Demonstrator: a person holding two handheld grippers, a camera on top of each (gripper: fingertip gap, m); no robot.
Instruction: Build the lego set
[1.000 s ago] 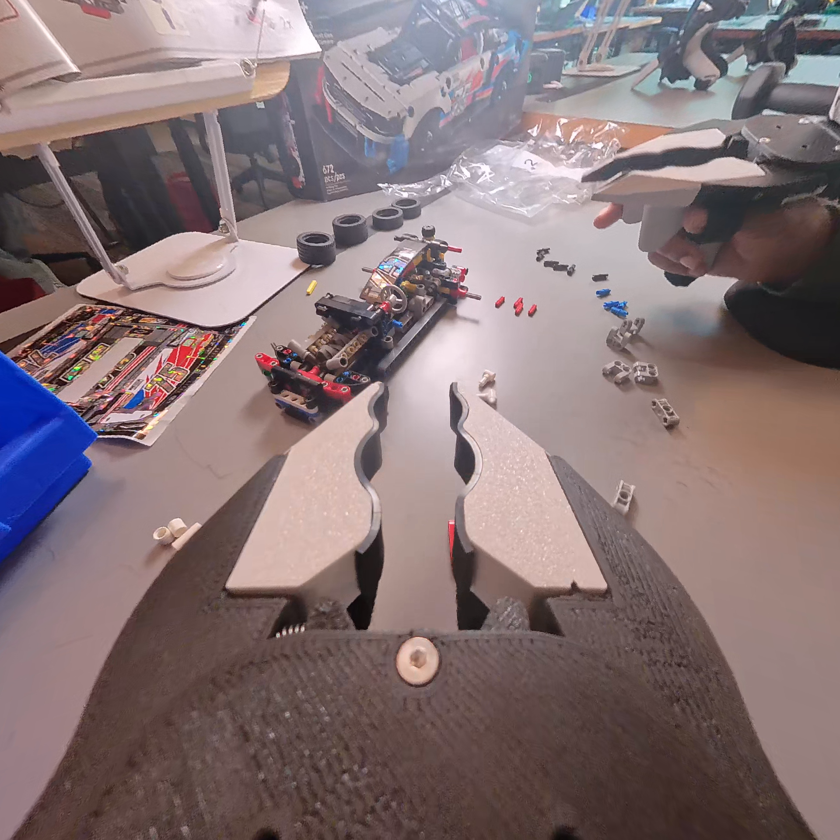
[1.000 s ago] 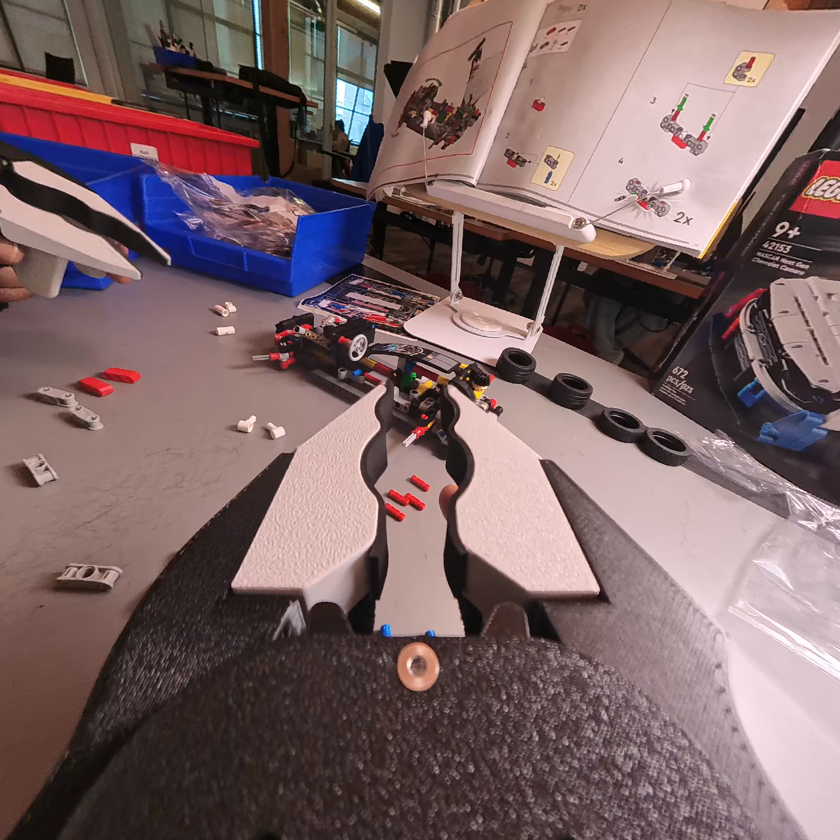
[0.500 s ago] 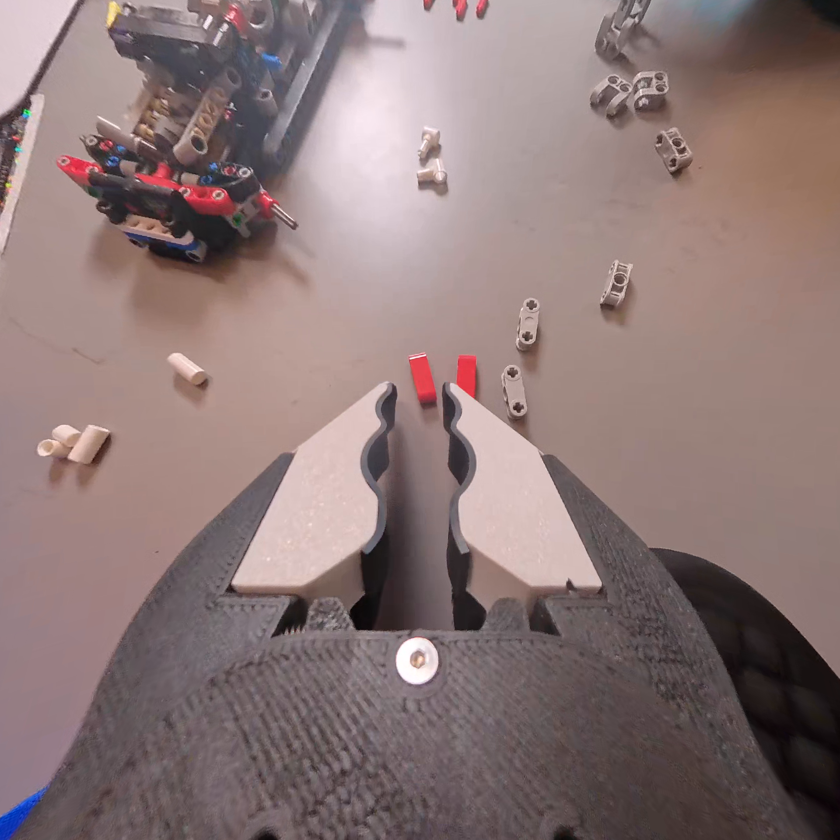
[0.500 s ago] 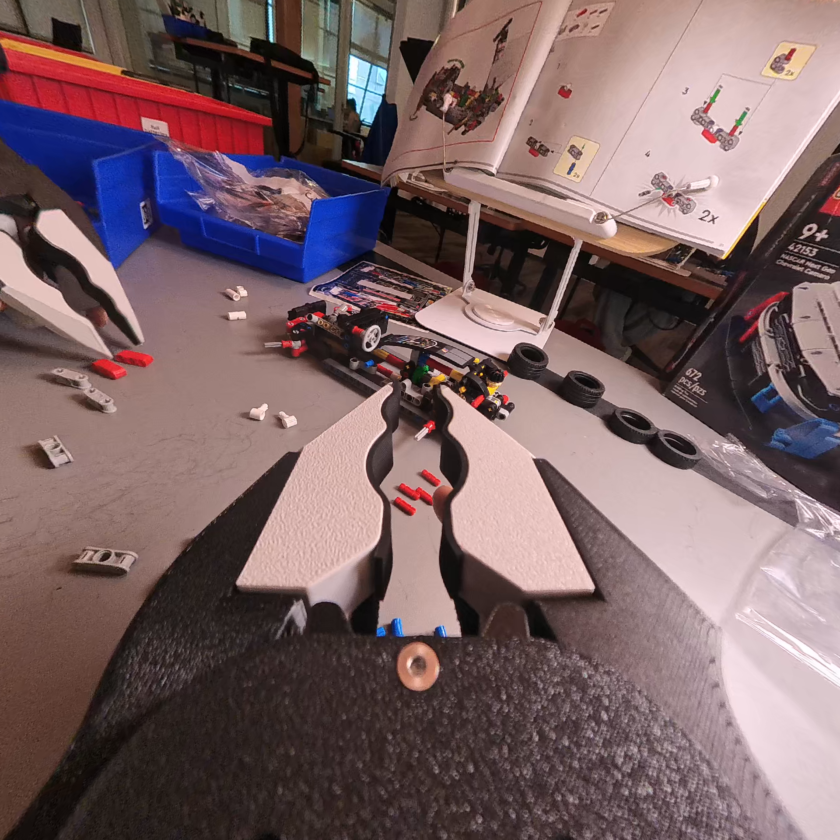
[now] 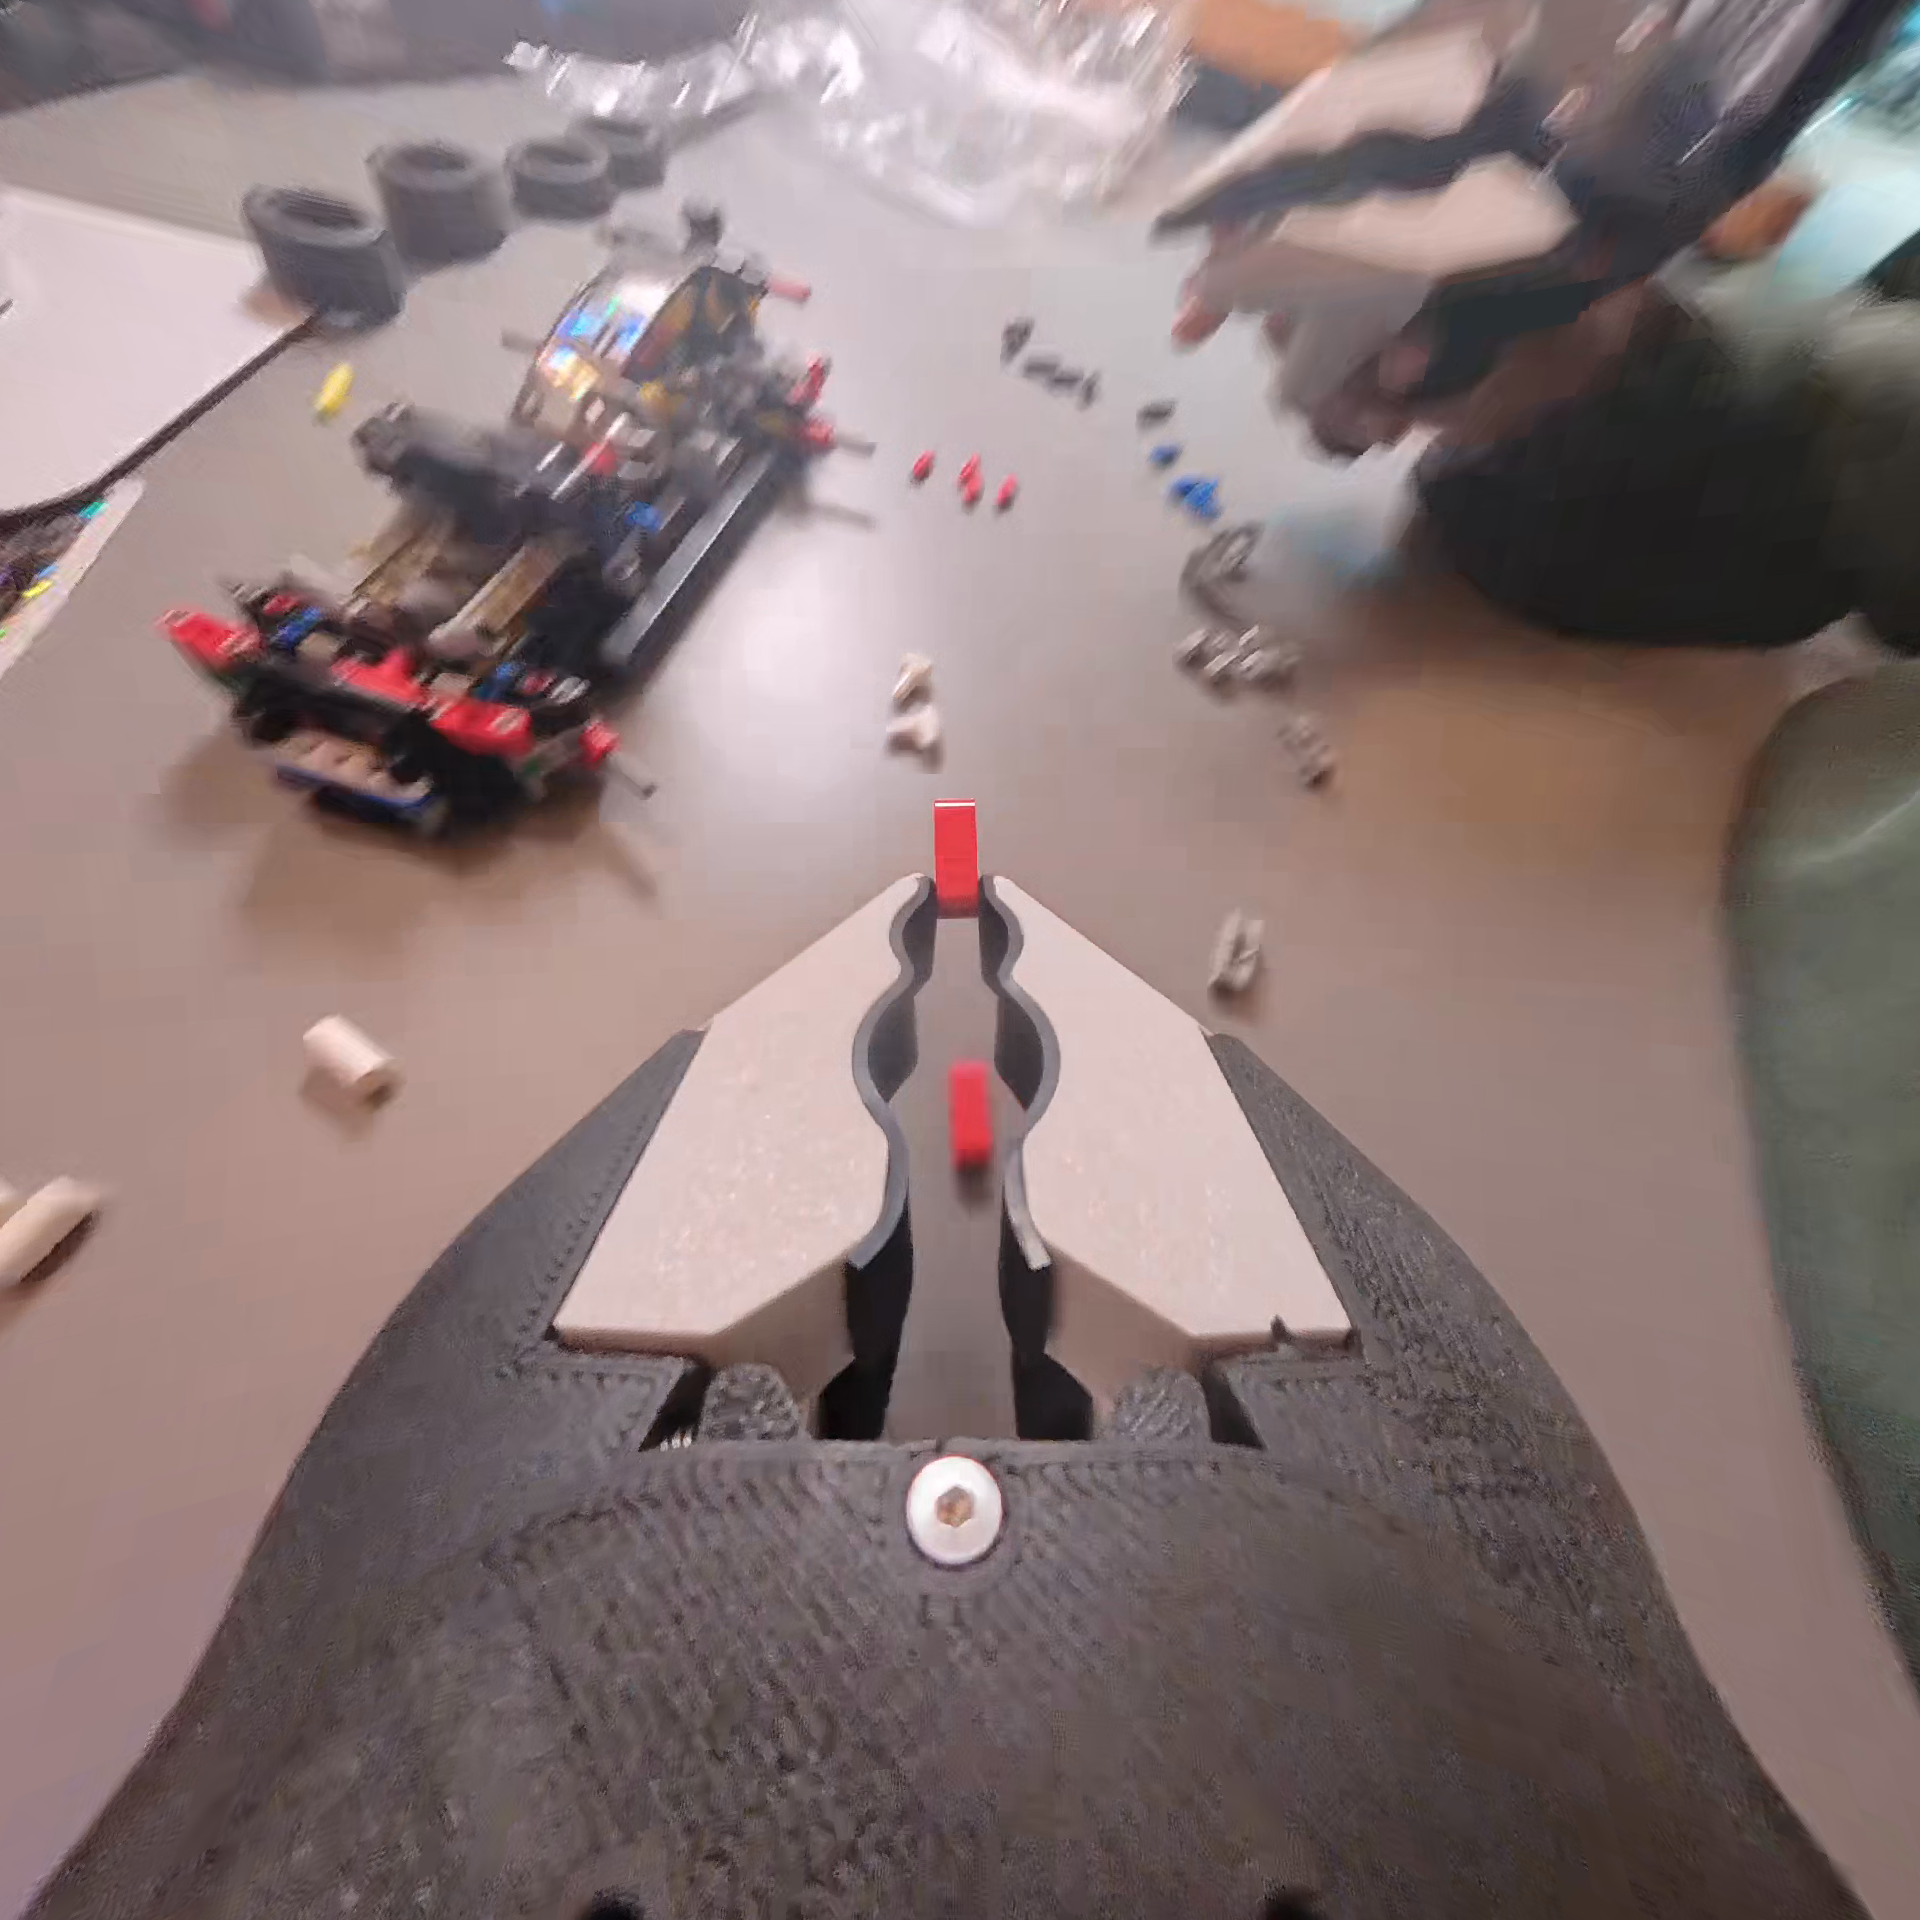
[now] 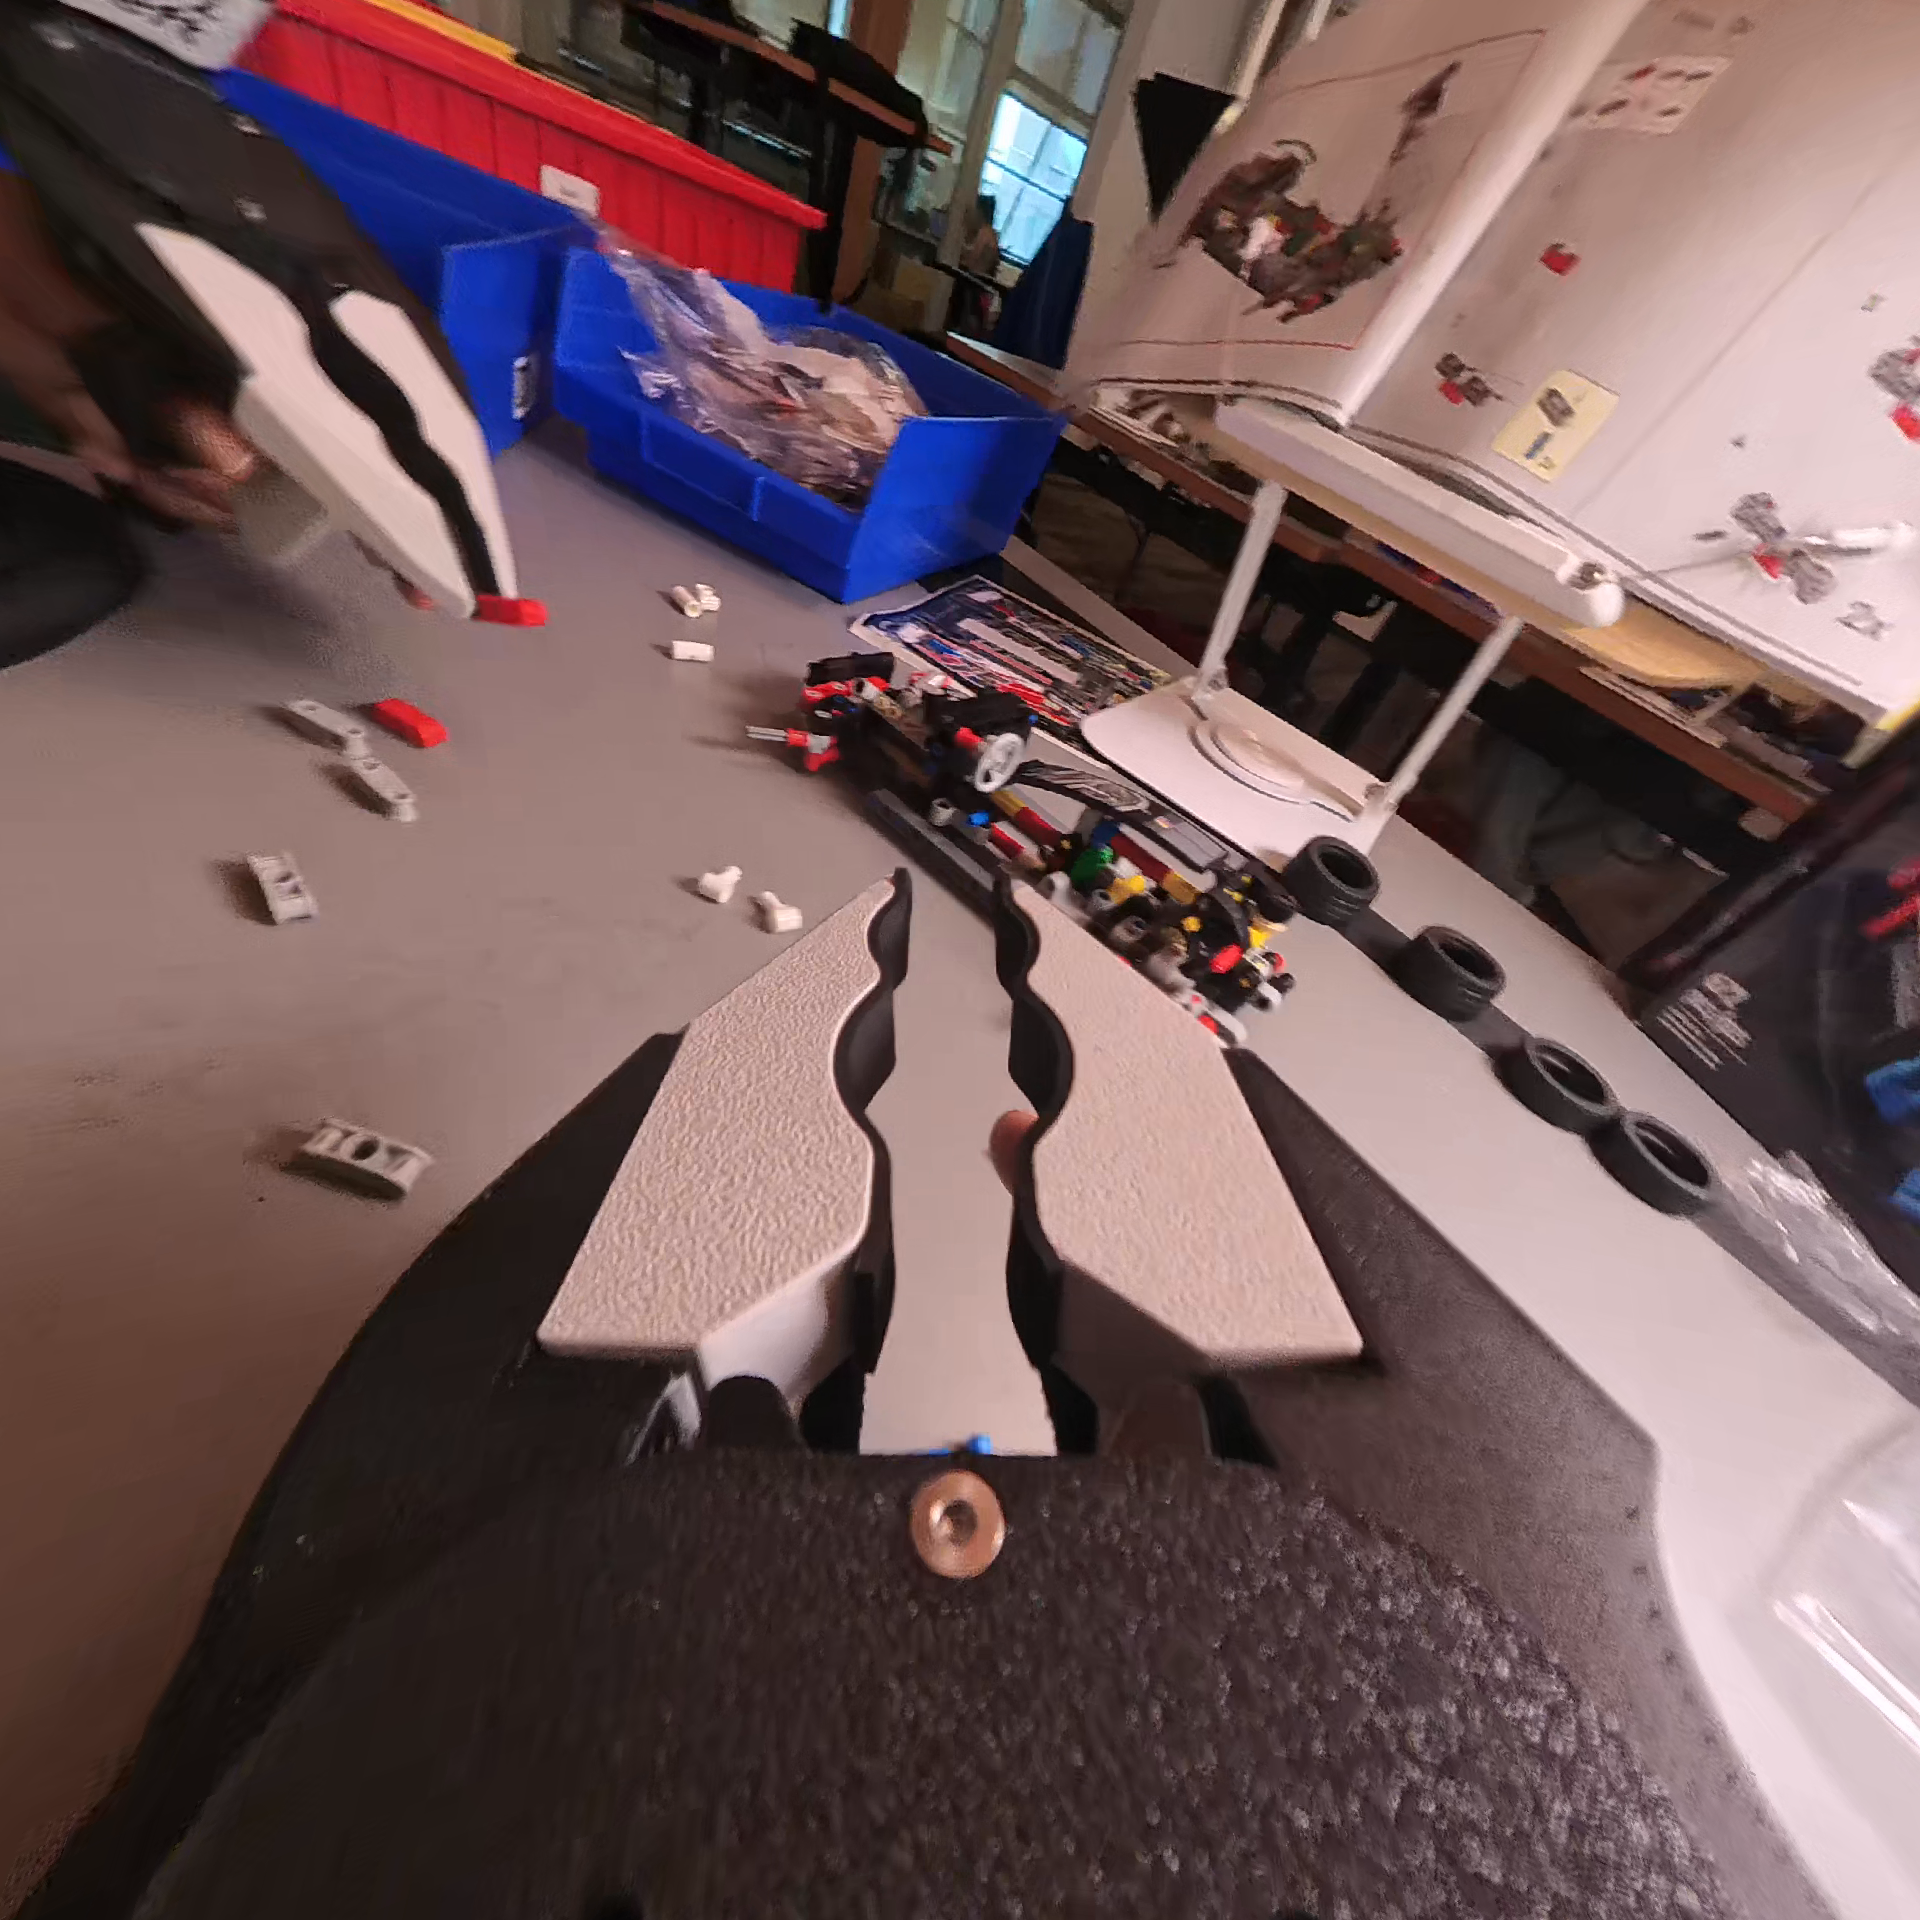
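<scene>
My left gripper [image 5: 956, 894] is shut on a small red brick [image 5: 955, 854] that sticks out past its tips, held above the table. A second red brick [image 5: 969, 1110] lies on the table under the fingers. The right wrist view shows that left gripper [image 6: 488, 597] at the far left with the red brick [image 6: 511, 611] in its tips, and the other red brick [image 6: 409, 721] on the table. The half-built car chassis [image 5: 499, 582] lies ahead to the left; it also shows in the right wrist view [image 6: 1049, 831]. My right gripper [image 6: 951, 904] is open and empty, near the chassis.
Several black tyres [image 6: 1455, 971] line the table by the set's box [image 6: 1808, 997]. An instruction booklet on a white stand [image 6: 1247, 748], a sticker sheet [image 6: 1013, 649] and blue bins [image 6: 831, 457] stand behind. Small grey connectors [image 6: 358, 1151], white pins [image 6: 748, 899] and red pins [image 5: 966, 478] are scattered about. Tip to tip, the grippers are about 20 centimetres apart.
My left gripper closed on one of the two red bricks and lifted it off the table, tilting up. My right gripper swung a little left toward the chassis.
</scene>
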